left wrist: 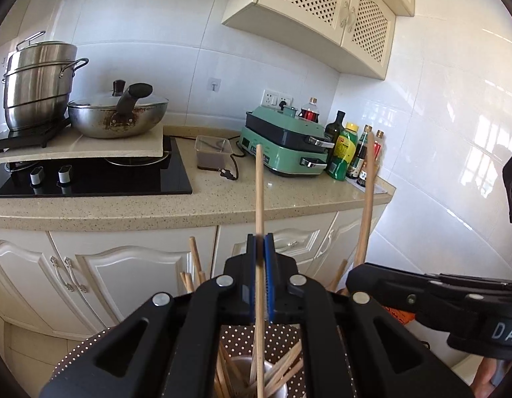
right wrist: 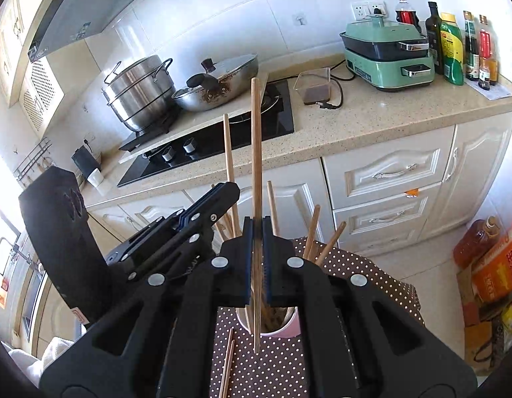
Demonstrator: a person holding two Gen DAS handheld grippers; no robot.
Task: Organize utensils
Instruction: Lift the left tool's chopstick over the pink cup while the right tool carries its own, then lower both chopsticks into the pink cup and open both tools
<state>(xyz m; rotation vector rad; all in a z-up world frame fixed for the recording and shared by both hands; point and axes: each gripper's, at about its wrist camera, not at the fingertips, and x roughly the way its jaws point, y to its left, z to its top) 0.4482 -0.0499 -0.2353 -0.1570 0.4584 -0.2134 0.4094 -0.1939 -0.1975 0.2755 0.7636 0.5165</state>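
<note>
My left gripper (left wrist: 259,237) is shut on a pale wooden chopstick (left wrist: 259,185) that stands upright. Its lower end hangs over a metal-looking cup (left wrist: 282,393) holding several chopsticks. To its right, my right gripper (left wrist: 353,273) grips another upright chopstick (left wrist: 367,199). In the right wrist view, my right gripper (right wrist: 257,220) is shut on a darker chopstick (right wrist: 256,152) above a pink-rimmed cup (right wrist: 282,331) with more chopsticks inside. My left gripper (right wrist: 234,187) shows at the left with its chopstick (right wrist: 228,152). Two loose chopsticks (right wrist: 226,364) lie on the dotted cloth.
A brown polka-dot cloth (right wrist: 371,272) covers the table under the cups. Beyond it is a counter (left wrist: 222,209) with a black hob (left wrist: 123,179), steel pots (left wrist: 37,83), a green cooker (left wrist: 282,146) and bottles (left wrist: 345,152). Boxes and a bottle (right wrist: 487,265) stand on the floor at the right.
</note>
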